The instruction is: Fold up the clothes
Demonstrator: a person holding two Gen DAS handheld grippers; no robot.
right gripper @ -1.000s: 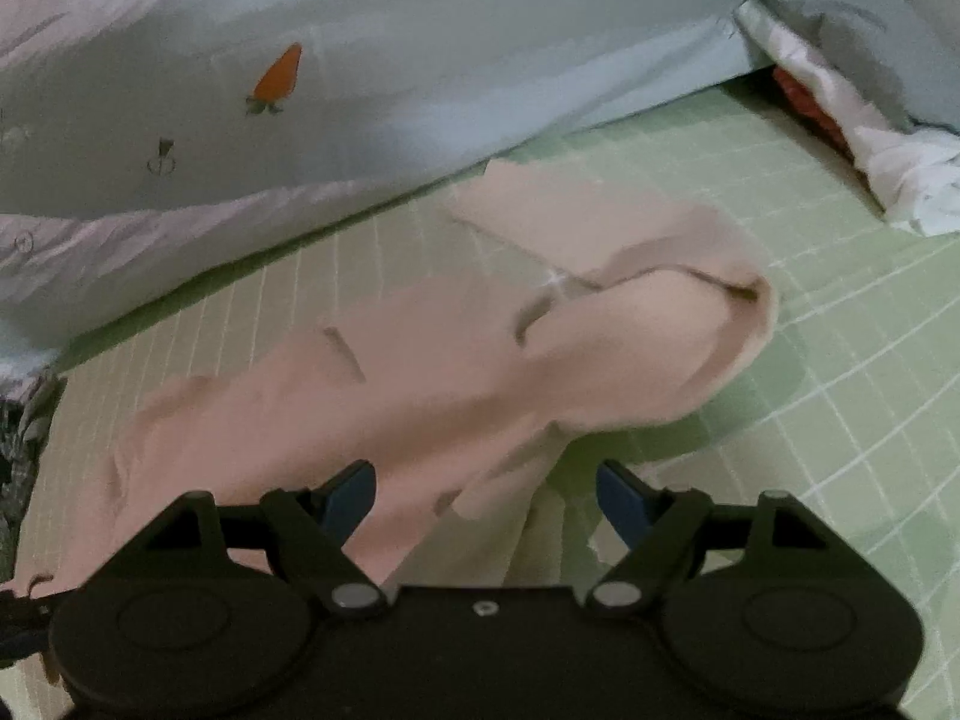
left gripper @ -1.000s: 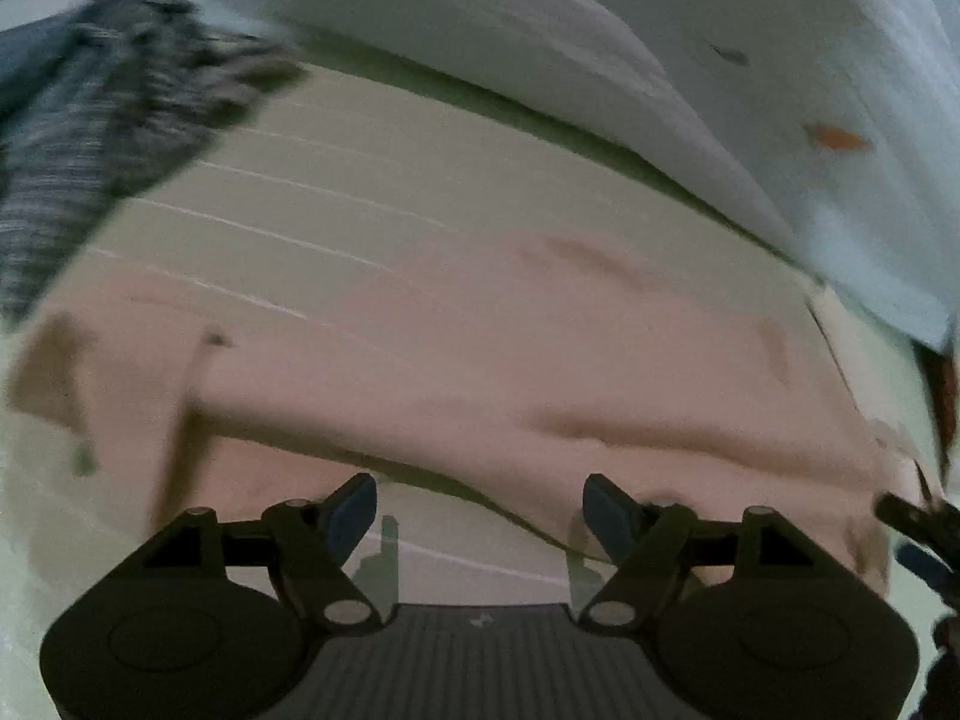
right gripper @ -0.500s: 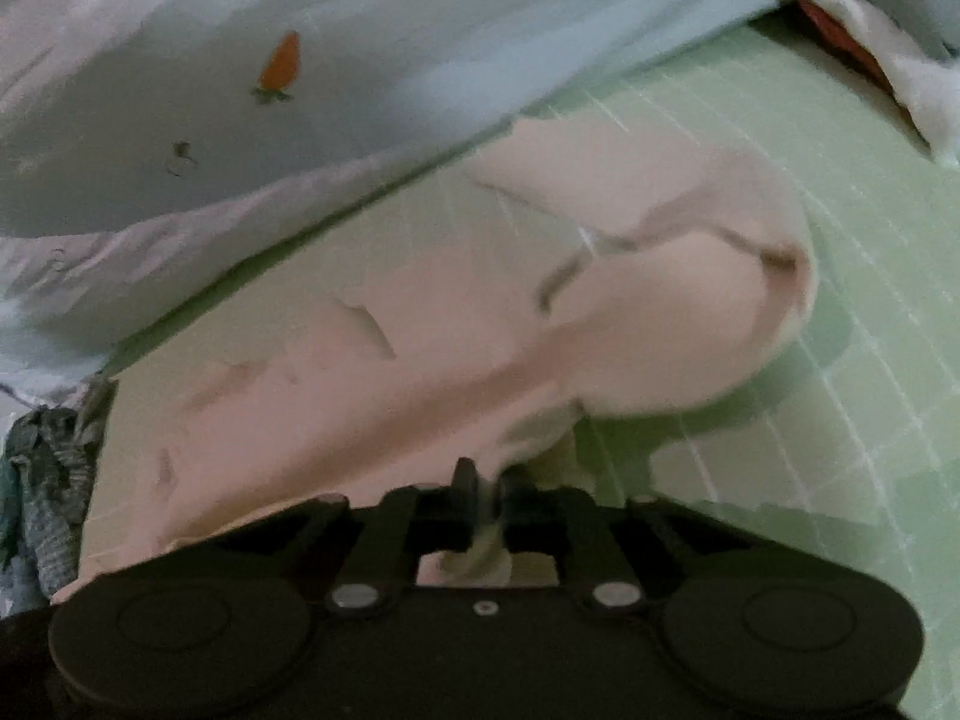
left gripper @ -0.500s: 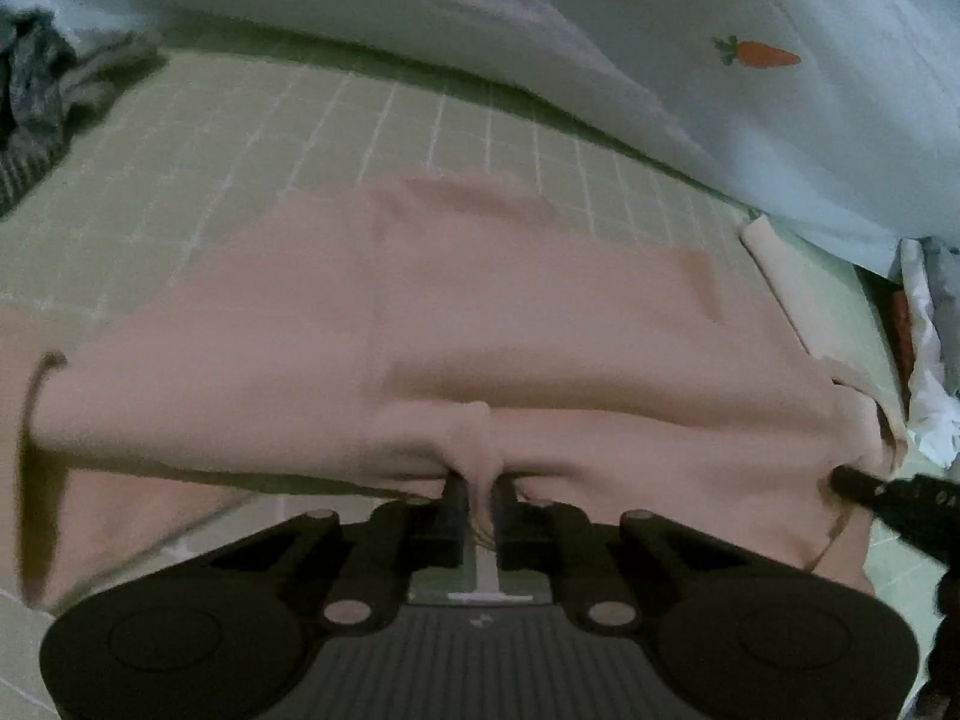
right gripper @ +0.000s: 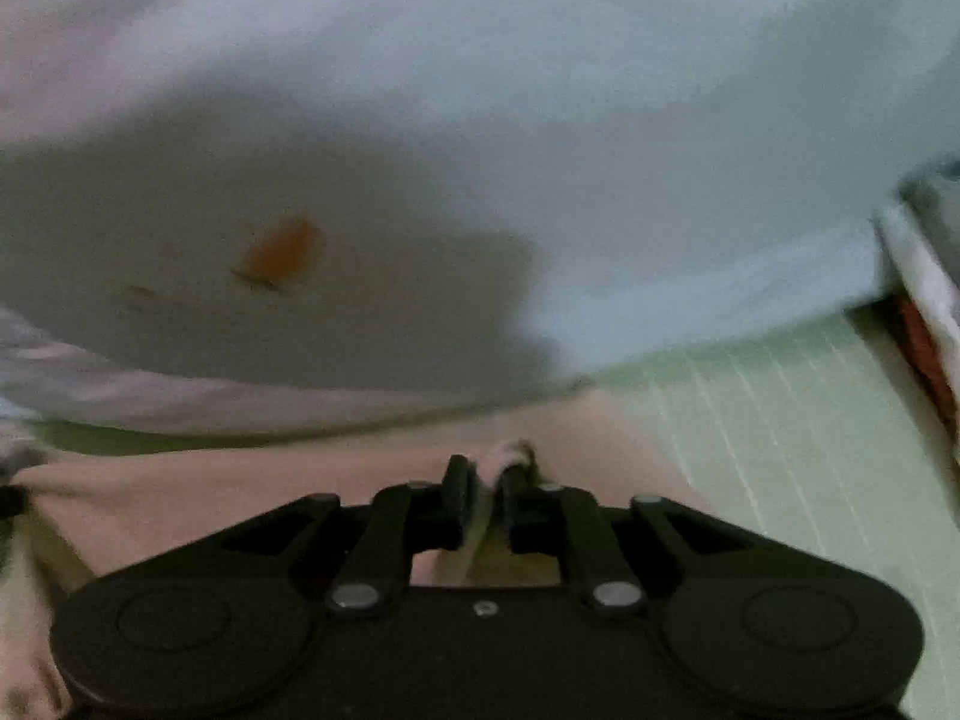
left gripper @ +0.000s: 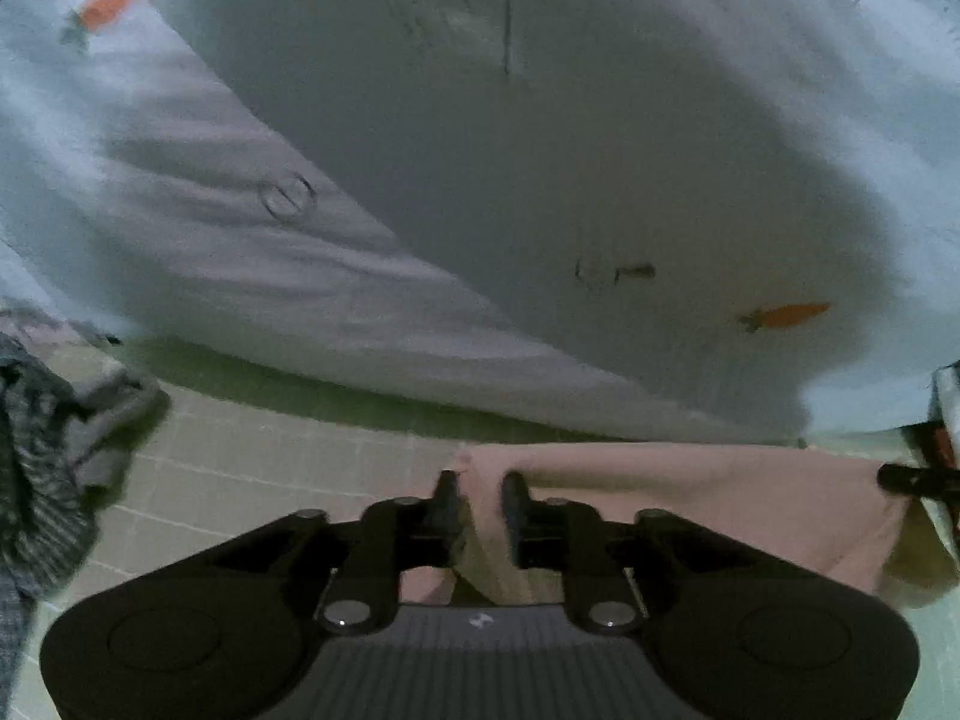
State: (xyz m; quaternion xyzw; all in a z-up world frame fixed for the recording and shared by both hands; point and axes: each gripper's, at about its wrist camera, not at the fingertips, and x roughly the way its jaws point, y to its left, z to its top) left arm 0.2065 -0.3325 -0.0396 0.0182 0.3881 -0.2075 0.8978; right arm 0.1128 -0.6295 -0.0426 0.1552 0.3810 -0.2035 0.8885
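Both grippers pinch the pink garment: left gripper and right gripper each clamp its near edge, stretched above the green mat, near the pale sheet.

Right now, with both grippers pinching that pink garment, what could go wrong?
1. Each gripper, left and right, holds only a small pinch of the pink garment, so an edge might slip out.
2. The garment sits close to the carrot-print sheet; it could drag against it.
3. The striped clothes lie nearby and might get snagged.
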